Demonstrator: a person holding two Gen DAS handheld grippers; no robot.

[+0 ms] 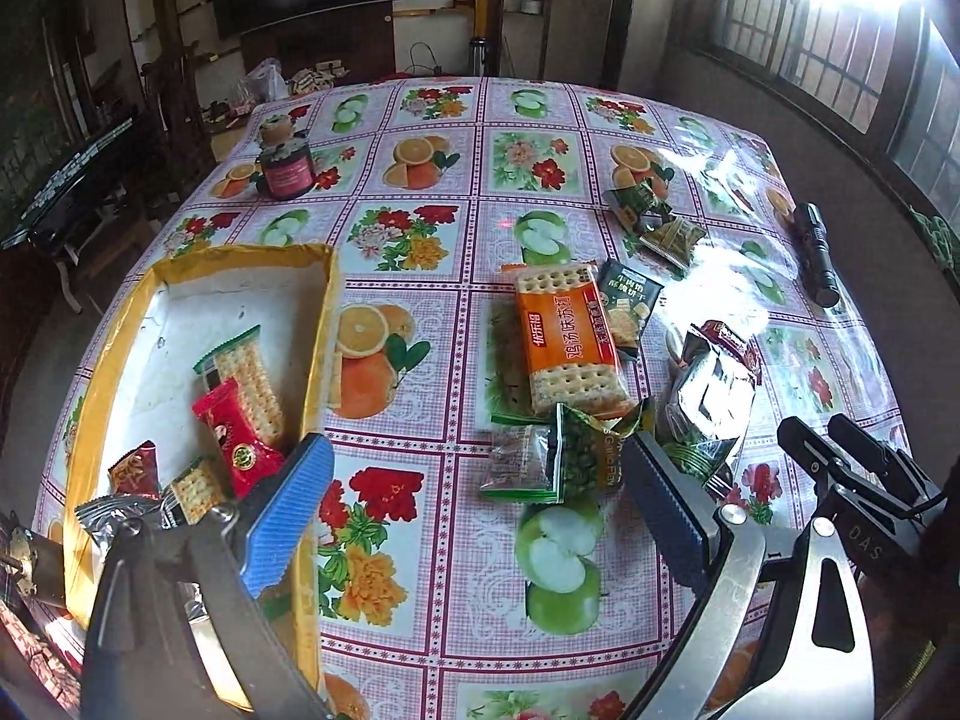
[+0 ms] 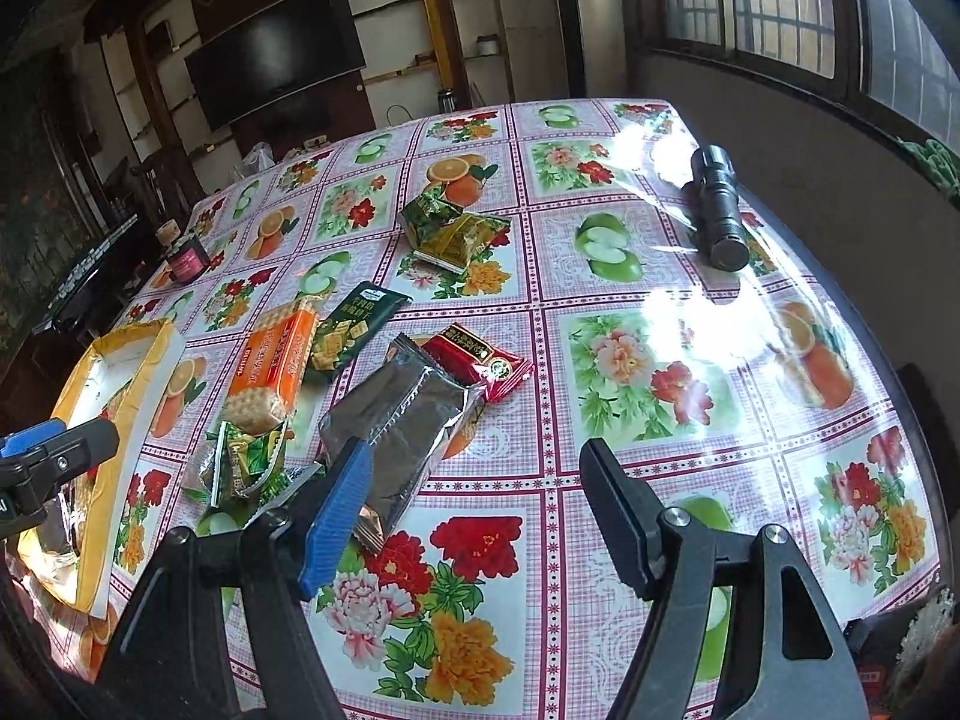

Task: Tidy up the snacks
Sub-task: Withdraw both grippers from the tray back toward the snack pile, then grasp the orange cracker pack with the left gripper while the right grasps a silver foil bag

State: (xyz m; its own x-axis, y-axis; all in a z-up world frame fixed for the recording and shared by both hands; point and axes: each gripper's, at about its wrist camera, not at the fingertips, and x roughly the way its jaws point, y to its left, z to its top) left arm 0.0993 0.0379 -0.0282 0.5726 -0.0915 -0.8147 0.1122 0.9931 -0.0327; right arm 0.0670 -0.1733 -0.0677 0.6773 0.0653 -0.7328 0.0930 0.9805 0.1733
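Note:
A yellow-rimmed cardboard box [image 1: 324,324] at the left holds several snack packs, among them a red pack [image 1: 234,438] and a cracker pack [image 1: 249,378]. Loose on the tablecloth lie an orange cracker pack [image 1: 567,336], a dark green biscuit pack [image 1: 630,306], a green peas pack [image 1: 582,456] and a silver pack [image 1: 714,396]. My left gripper [image 1: 474,498] is open beside the box, short of the peas pack, with nothing between its pads. My right gripper [image 2: 477,510] is open too, and its left finger [image 2: 336,516] hangs over the near end of the silver pack [image 2: 396,426]. A red pack [image 2: 480,360] lies just behind that.
Two green packs [image 2: 456,234] lie further back near the middle. A black flashlight [image 2: 720,210] rests at the far right by the table edge. A dark jar [image 1: 287,168] stands at the far left. The flowered tablecloth [image 2: 660,372] is bare at the right.

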